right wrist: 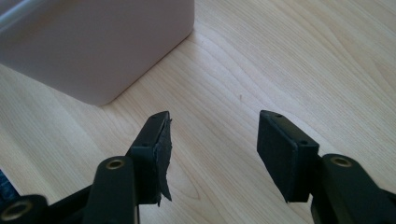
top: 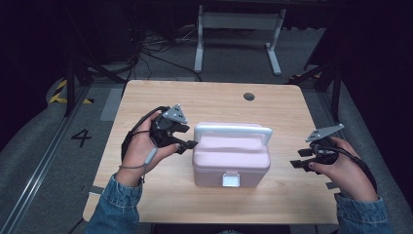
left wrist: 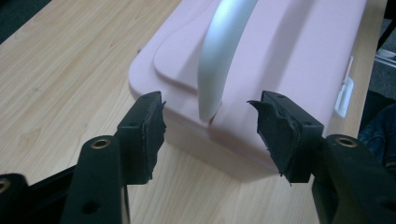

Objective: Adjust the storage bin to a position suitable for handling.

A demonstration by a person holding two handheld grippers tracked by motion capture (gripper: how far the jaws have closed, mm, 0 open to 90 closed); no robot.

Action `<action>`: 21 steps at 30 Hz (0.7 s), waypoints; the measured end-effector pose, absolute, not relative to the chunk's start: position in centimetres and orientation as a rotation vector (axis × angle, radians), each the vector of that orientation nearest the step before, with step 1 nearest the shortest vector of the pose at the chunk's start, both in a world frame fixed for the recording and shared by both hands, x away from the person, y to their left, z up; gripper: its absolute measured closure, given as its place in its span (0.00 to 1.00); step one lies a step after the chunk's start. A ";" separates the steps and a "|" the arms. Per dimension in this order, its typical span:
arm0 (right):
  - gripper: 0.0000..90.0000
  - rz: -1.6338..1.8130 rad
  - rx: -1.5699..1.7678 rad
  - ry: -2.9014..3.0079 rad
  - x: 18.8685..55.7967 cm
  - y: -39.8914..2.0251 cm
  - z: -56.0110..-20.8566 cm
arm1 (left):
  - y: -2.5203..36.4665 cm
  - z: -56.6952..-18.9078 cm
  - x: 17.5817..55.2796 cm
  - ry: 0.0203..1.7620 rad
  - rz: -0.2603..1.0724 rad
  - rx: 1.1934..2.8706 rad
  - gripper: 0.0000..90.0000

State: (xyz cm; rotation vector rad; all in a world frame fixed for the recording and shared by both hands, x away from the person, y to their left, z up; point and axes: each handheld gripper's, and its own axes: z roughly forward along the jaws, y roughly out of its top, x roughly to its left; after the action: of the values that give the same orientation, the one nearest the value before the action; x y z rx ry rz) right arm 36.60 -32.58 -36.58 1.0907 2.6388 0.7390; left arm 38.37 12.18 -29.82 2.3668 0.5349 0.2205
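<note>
A pink lidded box (top: pixel 231 158) with a pale upright handle (top: pixel 233 129) and a white front latch (top: pixel 230 180) sits mid-table. My left gripper (top: pixel 189 143) hovers at the box's left end, open, its jaws wide apart. In the left gripper view that gripper (left wrist: pixel 208 126) frames the near foot of the handle (left wrist: pixel 219 60) without touching it, and the box lid (left wrist: pixel 289 60) lies beyond. My right gripper (top: pixel 298 163) is held off the box's right side, open. In the right gripper view its jaws (right wrist: pixel 212 140) stand wide over bare wood, a corner of the box (right wrist: pixel 107 46) at upper left.
The wooden table (top: pixel 160 195) has a round cable hole (top: pixel 249 96) near its far edge. Behind the table stands a white frame (top: pixel 238 34) on a grey floor with loose cables. Denim sleeves enter from the bottom corners.
</note>
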 end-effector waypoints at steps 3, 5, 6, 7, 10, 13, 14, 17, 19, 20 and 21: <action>0.52 0.728 1.080 2.649 36.6 -32.4 -36.6 | 11.3 -30.1 38.8 0.517 0.229 2.352 0.47; 0.52 0.729 1.069 2.658 36.6 -32.2 -36.7 | 10.9 -30.3 39.1 0.515 0.228 2.343 0.47; 0.52 0.730 1.068 2.661 36.6 -32.2 -36.7 | 10.6 -30.3 39.2 0.515 0.225 2.343 0.48; 0.52 0.729 1.066 2.663 36.6 -32.1 -36.8 | 10.4 -30.4 39.3 0.512 0.220 2.347 0.49; 0.53 0.723 1.066 2.669 36.7 -32.1 -36.9 | 9.5 -30.7 39.5 0.512 0.228 2.360 0.49; 0.53 0.705 1.054 2.679 36.8 -32.0 -37.0 | 8.7 -30.9 39.5 0.507 0.243 2.349 0.50; 0.53 0.705 1.048 2.682 36.8 -32.0 -37.0 | 8.5 -31.0 39.5 0.506 0.257 2.346 0.51; 0.53 0.713 1.037 2.689 36.7 -31.8 -37.0 | 7.9 -31.0 39.4 0.506 0.294 2.343 0.54; 0.53 0.717 1.035 2.691 36.7 -31.7 -37.0 | 7.7 -30.9 39.3 0.499 0.306 2.342 0.57; 0.53 0.716 1.034 2.693 36.8 -31.7 -37.0 | 7.6 -30.9 39.3 0.500 0.310 2.329 0.58; 0.53 0.718 1.035 2.696 36.8 -31.8 -37.1 | 7.6 -30.8 39.3 0.499 0.316 2.328 0.60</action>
State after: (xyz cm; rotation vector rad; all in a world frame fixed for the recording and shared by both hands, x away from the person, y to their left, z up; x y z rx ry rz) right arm 36.77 -31.76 -37.08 1.0355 2.6956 0.7184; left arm 39.29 7.58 -30.77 2.3285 0.4994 0.3164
